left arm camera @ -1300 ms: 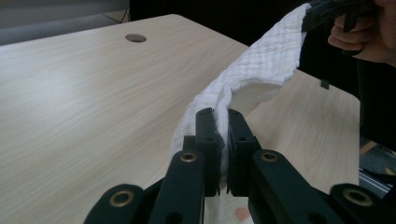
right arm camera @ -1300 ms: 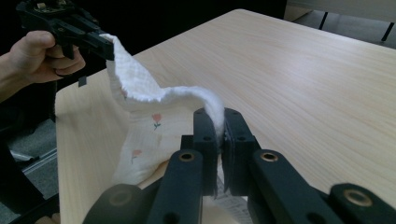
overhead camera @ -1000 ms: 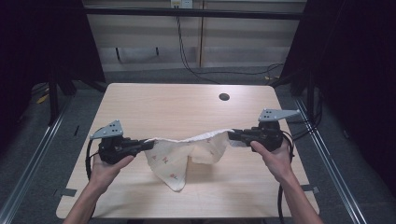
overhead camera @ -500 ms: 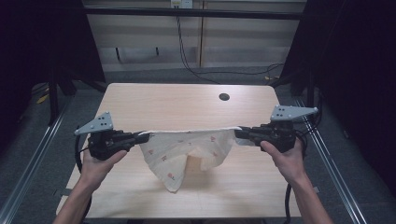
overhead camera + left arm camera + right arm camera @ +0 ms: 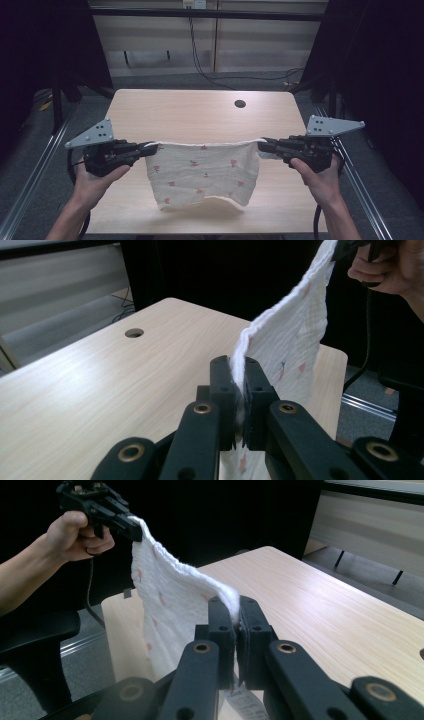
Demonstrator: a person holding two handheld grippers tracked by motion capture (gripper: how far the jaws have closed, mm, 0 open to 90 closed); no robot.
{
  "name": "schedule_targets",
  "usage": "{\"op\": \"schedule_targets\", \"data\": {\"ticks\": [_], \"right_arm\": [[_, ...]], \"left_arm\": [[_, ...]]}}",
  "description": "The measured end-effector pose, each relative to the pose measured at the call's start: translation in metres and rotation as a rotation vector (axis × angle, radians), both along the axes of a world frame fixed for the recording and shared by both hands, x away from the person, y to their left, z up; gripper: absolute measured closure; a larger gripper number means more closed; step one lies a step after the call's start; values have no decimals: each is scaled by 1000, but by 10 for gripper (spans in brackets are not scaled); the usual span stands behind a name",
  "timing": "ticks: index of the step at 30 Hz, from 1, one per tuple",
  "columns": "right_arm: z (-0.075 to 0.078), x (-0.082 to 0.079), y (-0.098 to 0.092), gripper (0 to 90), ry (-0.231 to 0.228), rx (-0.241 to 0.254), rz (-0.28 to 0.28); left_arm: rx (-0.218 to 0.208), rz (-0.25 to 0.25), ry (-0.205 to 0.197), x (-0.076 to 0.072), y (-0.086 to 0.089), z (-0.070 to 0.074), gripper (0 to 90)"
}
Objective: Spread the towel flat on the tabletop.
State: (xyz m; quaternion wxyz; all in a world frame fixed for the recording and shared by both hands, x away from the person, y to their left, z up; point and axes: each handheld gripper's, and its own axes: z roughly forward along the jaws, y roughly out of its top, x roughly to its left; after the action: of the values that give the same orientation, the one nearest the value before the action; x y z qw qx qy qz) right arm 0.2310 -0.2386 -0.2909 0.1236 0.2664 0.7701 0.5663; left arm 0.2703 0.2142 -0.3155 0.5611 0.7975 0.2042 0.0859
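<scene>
A white cloth (image 5: 205,172) with small red flower prints hangs in the air above the wooden table (image 5: 200,112), stretched between the two grippers. My left gripper (image 5: 151,147) is shut on the cloth's upper left corner. My right gripper (image 5: 262,145) is shut on the upper right corner. In the left gripper view the jaws pinch the cloth (image 5: 290,340) edge, and the other hand holds the far corner at top right. From the right gripper view, the cloth (image 5: 170,600) runs from my pinching jaws to the other gripper (image 5: 131,529) at top left. The cloth's lower edge hangs loose and uneven.
The table has a round cable hole (image 5: 240,104) near its far right. Metal rails (image 5: 45,150) run along both sides of the table. A wall panel with cables (image 5: 195,45) stands behind the far edge. Dark space lies to both sides.
Both grippers have risen and moved apart, pulling the cloth's top edge taut. The cloth has lifted off the table and now hangs spread out flat.
</scene>
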Motion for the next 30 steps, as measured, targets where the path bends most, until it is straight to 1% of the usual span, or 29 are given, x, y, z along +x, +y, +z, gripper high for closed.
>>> {"op": "schedule_targets", "data": {"ticks": [1, 2, 3, 5, 7, 8, 9, 10, 11, 12, 14, 15, 16, 17, 19, 20, 21, 22, 23, 25, 28, 30], "right_arm": [[-3, 0, -1, 863, 3, 3, 1], [-3, 0, -1, 863, 3, 3, 1], [-10, 1, -2, 863, 8, -6, -5], [-14, 2, -4, 863, 18, -11, -18], [-18, 4, -7, 863, 31, -13, -28], [-21, 5, -9, 863, 37, -18, -34], [-25, 6, -10, 863, 42, -22, -37], [-25, 6, -10, 863, 42, -22, -37], [-33, 10, -11, 863, 55, -33, -56], [-33, 10, -11, 863, 55, -33, -56], [-42, 14, -12, 863, 68, -43, -72], [-44, 16, -12, 863, 70, -46, -78], [-44, 16, -12, 863, 70, -46, -78], [-50, 21, -13, 863, 82, -46, -86], [-55, 27, -14, 863, 95, -50, -91], [-55, 27, -14, 863, 95, -50, -91], [-62, 33, -14, 862, 128, -21, -70], [-64, 34, -14, 863, 133, -12, -71], [-64, 34, -14, 863, 133, -12, -71], [-72, 39, -10, 863, 141, -18, -76], [-75, 42, -9, 863, 142, -22, -83], [-79, 49, -8, 862, 141, -30, -100]], "left_arm": [[4, 12, -1, 3, -2, -5, 867], [4, 12, -1, 3, -2, -5, 867], [-7, 15, 31, 10, -5, -15, 867], [-19, 23, 50, 16, -7, -24, 866], [-19, 30, 71, 22, -9, -30, 865], [-13, 33, 77, 24, -10, -33, 865], [-11, 35, 82, 25, -12, -35, 865], [-11, 35, 82, 25, -12, -35, 865], [-8, 41, 85, 26, -15, -37, 865], [-6, 40, 85, 27, -17, -38, 865], [4, 48, 82, 31, -21, -41, 865], [0, 51, 96, 37, -24, -43, 865], [0, 51, 96, 37, -24, -43, 865], [9, 53, 107, 41, -26, -46, 865], [13, 45, 113, 41, -29, -50, 865], [13, 45, 113, 41, -29, -50, 865], [12, 41, 114, 39, -30, -53, 865], [17, 44, 115, 39, -30, -55, 865], [17, 44, 115, 39, -30, -55, 865], [28, 67, 125, 43, -27, -61, 864], [28, 81, 131, 47, -25, -64, 864], [33, 87, 148, 53, -24, -72, 864]]}}
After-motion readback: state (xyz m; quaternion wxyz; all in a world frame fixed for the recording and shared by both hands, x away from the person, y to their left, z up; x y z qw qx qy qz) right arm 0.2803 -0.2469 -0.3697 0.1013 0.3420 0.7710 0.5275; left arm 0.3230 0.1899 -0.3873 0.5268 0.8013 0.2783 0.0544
